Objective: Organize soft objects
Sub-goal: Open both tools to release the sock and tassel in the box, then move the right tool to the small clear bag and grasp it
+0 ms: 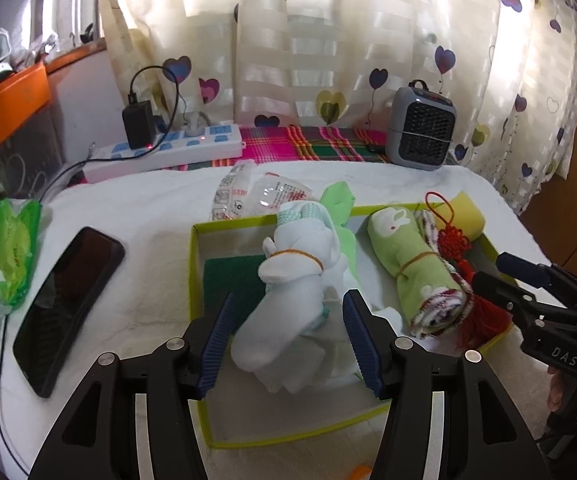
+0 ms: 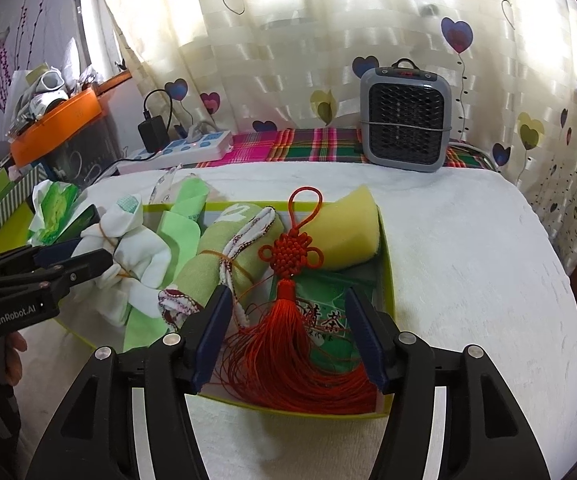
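A shallow lime-edged box (image 1: 194, 280) is seen lying on a white towel-covered worktop (image 1: 148, 208), and the soft objects are gathered inside it.

Left gripper (image 1: 288, 340): jaws are held apart, one blue pad to each side of the white sock bundle (image 1: 288, 280). A gap is visible between pads and fabric; no contact can be made out. The bundle is tied with a rubber band and rests in the left half of the box, over a dark green pad (image 1: 232, 276) and pale green cloths (image 2: 182, 216).

Right gripper (image 2: 286, 336): jaws are likewise spread, flanking the fringe of the red knot tassel (image 2: 288, 256). The fringe is fanned out between the pads over a green tea packet (image 2: 328, 312) on the box floor. Whether the pads touch the threads cannot be told.

Other contents noted:
- Green rabbit-print towel roll (image 1: 412, 256), banded, lying in the right half of the box just beside the tassel, with a red-and-white trimmed cloth rolled into it.
- Yellow sponge (image 2: 352, 236), at the far right corner of the box, propped against the wall; the tassel's knot lies against it.

Outside the box:
- Black phone (image 1: 68, 300), face up on the towel to the left.
- Green tissue pack (image 1: 8, 256), beyond the phone at the left edge.
- Clear printed plastic bag (image 1: 264, 196), behind the box.
- White power strip (image 1: 168, 148) with a black adapter plugged in, and a small grey heater (image 2: 404, 120), on the plaid cloth at the back, before a heart-patterned curtain.
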Demonstrator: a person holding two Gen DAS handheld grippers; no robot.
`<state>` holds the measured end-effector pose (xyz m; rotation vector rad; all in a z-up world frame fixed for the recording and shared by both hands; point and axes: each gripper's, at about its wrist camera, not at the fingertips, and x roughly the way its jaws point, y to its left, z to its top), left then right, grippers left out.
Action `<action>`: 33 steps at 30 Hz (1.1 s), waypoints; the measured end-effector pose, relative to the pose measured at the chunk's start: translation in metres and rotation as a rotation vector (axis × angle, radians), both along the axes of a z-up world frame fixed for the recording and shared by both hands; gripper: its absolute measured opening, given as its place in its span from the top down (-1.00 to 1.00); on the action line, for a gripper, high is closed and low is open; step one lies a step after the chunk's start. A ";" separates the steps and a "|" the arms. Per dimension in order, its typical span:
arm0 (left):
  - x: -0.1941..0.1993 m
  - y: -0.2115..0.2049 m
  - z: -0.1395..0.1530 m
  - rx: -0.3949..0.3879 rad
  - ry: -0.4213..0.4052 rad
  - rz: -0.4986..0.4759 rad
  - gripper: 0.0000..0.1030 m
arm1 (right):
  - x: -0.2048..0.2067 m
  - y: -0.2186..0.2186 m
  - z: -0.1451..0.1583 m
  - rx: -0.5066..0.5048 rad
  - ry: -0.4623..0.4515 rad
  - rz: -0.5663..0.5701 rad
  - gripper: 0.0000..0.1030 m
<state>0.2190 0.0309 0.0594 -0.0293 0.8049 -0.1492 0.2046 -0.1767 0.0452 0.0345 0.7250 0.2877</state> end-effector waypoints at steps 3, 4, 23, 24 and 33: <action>-0.006 0.001 0.001 -0.004 -0.001 -0.001 -0.08 | -0.004 0.000 0.001 0.004 -0.002 -0.004 -0.19; -0.007 0.001 0.001 -0.004 -0.002 -0.002 -0.08 | -0.005 0.000 0.001 0.005 -0.003 -0.004 -0.20; -0.064 0.022 0.013 -0.073 -0.049 0.026 -0.08 | -0.063 0.018 0.014 0.062 -0.020 0.105 -0.23; -0.068 0.025 0.012 -0.073 -0.048 0.034 -0.08 | -0.067 0.024 0.012 0.062 -0.009 0.129 -0.23; -0.091 0.046 0.005 -0.115 -0.042 0.076 -0.08 | -0.084 0.075 -0.009 0.057 0.064 0.300 -0.22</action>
